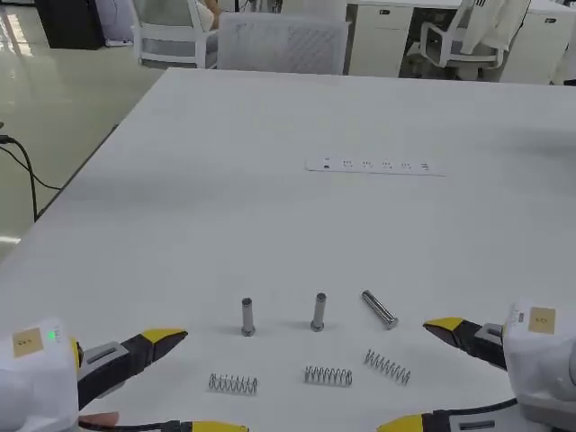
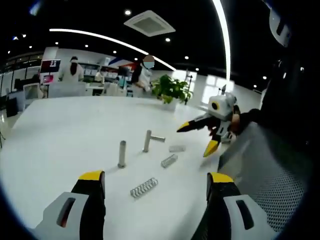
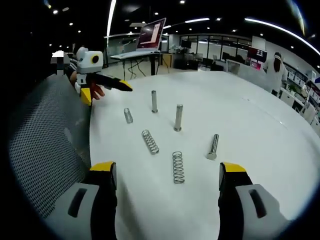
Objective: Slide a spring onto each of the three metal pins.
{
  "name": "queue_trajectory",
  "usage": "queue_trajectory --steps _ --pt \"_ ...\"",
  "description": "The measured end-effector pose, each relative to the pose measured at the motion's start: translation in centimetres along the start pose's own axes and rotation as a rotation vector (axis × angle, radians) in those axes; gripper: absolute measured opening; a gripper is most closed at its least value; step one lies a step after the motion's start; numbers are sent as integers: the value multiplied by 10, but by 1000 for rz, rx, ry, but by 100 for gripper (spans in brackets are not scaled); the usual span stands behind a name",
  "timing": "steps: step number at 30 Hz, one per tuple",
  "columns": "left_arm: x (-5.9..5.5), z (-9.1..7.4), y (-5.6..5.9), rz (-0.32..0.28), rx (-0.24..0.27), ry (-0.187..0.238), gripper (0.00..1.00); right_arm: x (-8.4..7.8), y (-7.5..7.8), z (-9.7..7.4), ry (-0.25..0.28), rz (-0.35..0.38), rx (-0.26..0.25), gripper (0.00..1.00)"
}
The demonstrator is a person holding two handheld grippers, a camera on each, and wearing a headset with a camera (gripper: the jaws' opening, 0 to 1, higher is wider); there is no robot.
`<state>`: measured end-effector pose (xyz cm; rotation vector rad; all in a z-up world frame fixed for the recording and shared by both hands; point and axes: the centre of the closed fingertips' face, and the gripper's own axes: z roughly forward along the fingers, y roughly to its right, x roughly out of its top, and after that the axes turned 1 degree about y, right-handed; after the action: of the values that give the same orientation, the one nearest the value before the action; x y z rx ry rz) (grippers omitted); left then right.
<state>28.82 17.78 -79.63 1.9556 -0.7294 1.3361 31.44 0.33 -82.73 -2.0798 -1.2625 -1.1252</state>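
As the head view shows, left tongs (image 1: 200,382) and right tongs (image 1: 410,374) are held spread and empty, flanking springs (image 1: 328,375) and pins (image 1: 319,311) near the table's (image 1: 270,180) front edge. Left gripper view: two pins upright, one lying. Right gripper view: open table is seen beyond.

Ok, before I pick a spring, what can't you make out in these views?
Head view: the bottom edge partly cuts off the lower jaw of the left hand-held gripper and of the right hand-held gripper.
Left gripper view: an upright pin hides one end of the lying pin; the farthest spring is a small blur.
Head view: the print on the flat strip is too small to read.
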Motion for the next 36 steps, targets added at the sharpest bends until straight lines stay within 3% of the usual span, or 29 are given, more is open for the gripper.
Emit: queue_trajectory --steps 20,30,36 --pt "2 0 0 4 10 0 80 2 1 0 6 3 1 83" --pt "11 -4 -1 11 24 21 80 13 16 -3 19 -10 -29 83" --pt "20 -5 -3 18 26 42 80 32 32 -1 24 -42 -44 82"
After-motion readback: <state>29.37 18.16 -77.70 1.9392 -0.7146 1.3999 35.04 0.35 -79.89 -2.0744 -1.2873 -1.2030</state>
